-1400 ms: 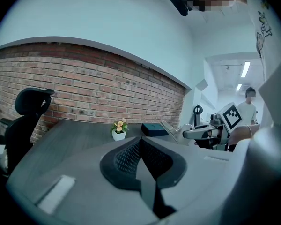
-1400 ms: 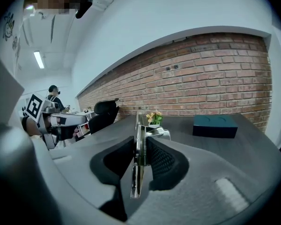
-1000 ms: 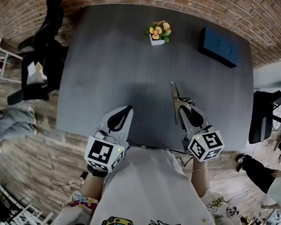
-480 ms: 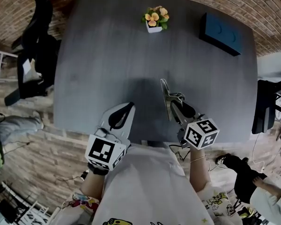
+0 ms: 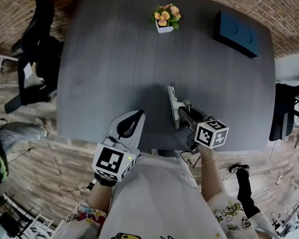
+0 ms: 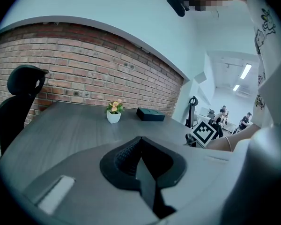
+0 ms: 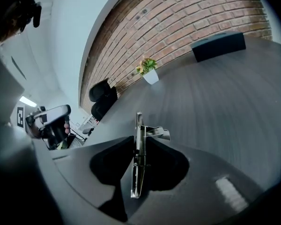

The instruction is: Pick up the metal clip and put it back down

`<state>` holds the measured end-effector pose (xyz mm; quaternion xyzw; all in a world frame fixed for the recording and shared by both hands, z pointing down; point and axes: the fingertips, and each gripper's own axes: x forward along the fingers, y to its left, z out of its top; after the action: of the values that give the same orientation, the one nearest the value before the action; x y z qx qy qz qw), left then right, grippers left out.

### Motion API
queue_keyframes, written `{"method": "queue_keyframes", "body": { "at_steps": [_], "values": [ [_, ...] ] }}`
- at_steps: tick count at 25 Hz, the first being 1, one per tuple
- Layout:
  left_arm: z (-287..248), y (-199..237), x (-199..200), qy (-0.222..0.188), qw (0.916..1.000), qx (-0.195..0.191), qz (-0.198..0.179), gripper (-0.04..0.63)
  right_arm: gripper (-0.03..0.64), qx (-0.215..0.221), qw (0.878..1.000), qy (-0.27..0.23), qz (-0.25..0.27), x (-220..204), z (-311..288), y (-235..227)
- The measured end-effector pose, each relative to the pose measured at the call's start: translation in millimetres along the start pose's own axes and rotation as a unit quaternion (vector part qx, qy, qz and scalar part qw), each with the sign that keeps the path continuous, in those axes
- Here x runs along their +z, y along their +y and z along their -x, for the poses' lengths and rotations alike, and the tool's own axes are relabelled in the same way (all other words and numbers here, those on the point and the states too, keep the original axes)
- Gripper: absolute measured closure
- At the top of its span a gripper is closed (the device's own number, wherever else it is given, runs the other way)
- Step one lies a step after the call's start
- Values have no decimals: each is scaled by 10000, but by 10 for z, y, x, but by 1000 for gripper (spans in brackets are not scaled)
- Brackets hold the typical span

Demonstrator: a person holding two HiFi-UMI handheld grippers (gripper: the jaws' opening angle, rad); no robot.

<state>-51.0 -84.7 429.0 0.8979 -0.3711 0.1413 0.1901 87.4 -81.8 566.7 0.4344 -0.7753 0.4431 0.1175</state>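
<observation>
A long silver metal clip (image 5: pixel 173 106) sticks out forward from my right gripper (image 5: pixel 181 114), which is shut on it over the near middle of the dark grey table (image 5: pixel 114 59). In the right gripper view the clip (image 7: pixel 139 142) stands on edge between the two black pads, its spring and one handle showing, with the gripper (image 7: pixel 139 159) closed around its rear part. My left gripper (image 5: pixel 136 115) is shut and holds nothing, hovering at the table's near edge to the left of the clip. In the left gripper view its jaws (image 6: pixel 141 146) are pressed together.
A small white pot of orange flowers (image 5: pixel 163 18) stands at the far middle of the table and a dark blue box (image 5: pixel 237 34) at the far right. A black office chair (image 5: pixel 35 49) is off the left edge. A brick wall runs behind the table.
My right gripper has carried the clip leftward and nearer to my body, closer to the left gripper. The left gripper has stayed about where it was.
</observation>
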Motion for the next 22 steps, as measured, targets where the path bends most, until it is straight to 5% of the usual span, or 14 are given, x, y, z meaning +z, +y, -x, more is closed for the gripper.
{"method": "queue_keyframes", "body": {
  "at_steps": [22],
  "values": [
    [-23, -5, -38, -44, 10000, -89, 10, 597, 518, 165, 9958, 402, -801, -125, -181, -105]
  ]
}}
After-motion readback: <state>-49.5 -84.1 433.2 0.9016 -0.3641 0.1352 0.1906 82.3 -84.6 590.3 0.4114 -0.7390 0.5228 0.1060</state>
